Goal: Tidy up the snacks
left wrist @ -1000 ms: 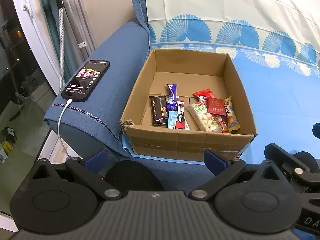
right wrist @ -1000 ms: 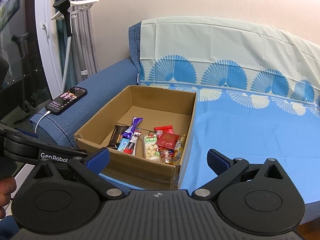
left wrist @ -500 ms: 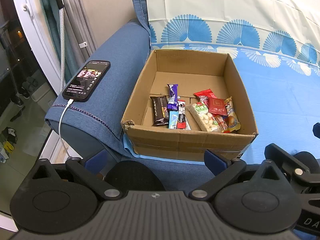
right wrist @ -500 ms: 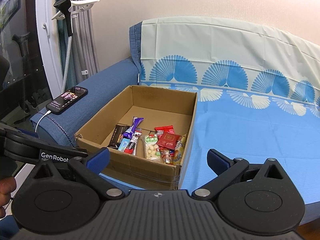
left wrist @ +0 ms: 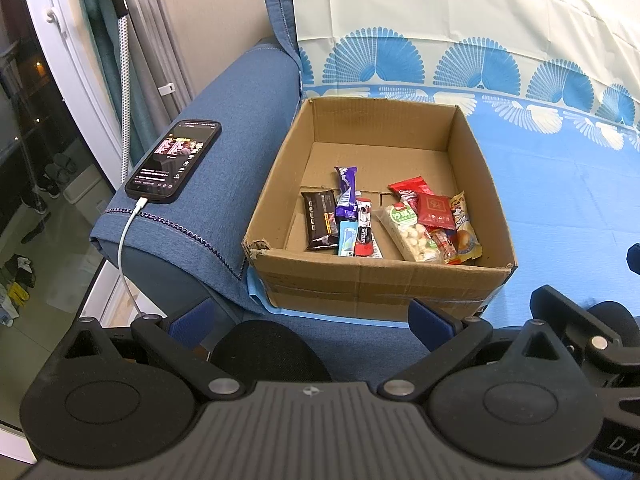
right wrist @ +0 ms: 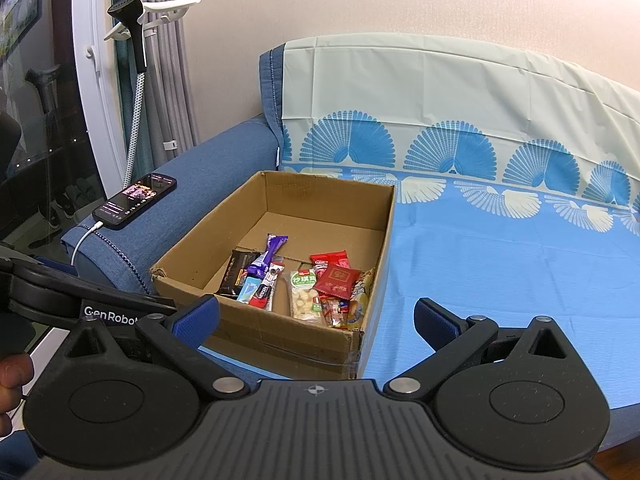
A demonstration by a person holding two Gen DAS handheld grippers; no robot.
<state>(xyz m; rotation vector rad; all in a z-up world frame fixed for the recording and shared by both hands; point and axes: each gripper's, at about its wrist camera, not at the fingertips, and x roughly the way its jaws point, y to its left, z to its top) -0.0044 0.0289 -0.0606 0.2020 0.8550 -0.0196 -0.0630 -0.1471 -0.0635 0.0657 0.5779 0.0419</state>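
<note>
An open cardboard box (left wrist: 372,280) (right wrist: 384,236) sits on the sofa seat against the armrest. Several snack packets lie in its near half: a black bar (left wrist: 320,220), a purple bar (left wrist: 346,192) (right wrist: 269,258), a clear bag of nuts (left wrist: 409,232) (right wrist: 303,294) and a red packet (left wrist: 435,210) (right wrist: 337,278). My left gripper (left wrist: 310,318) is open and holds nothing, just short of the box's front wall. My right gripper (right wrist: 316,316) is open too, in front of the box's near right corner.
A lit phone (left wrist: 174,162) (right wrist: 134,199) on a white charging cable lies on the blue armrest (left wrist: 224,152). A blue and white patterned cover (right wrist: 500,248) spreads over the seat right of the box. A window and curtain stand at the left.
Both views have shifted only slightly; the box and snacks lie as before. Both grippers remain open.
</note>
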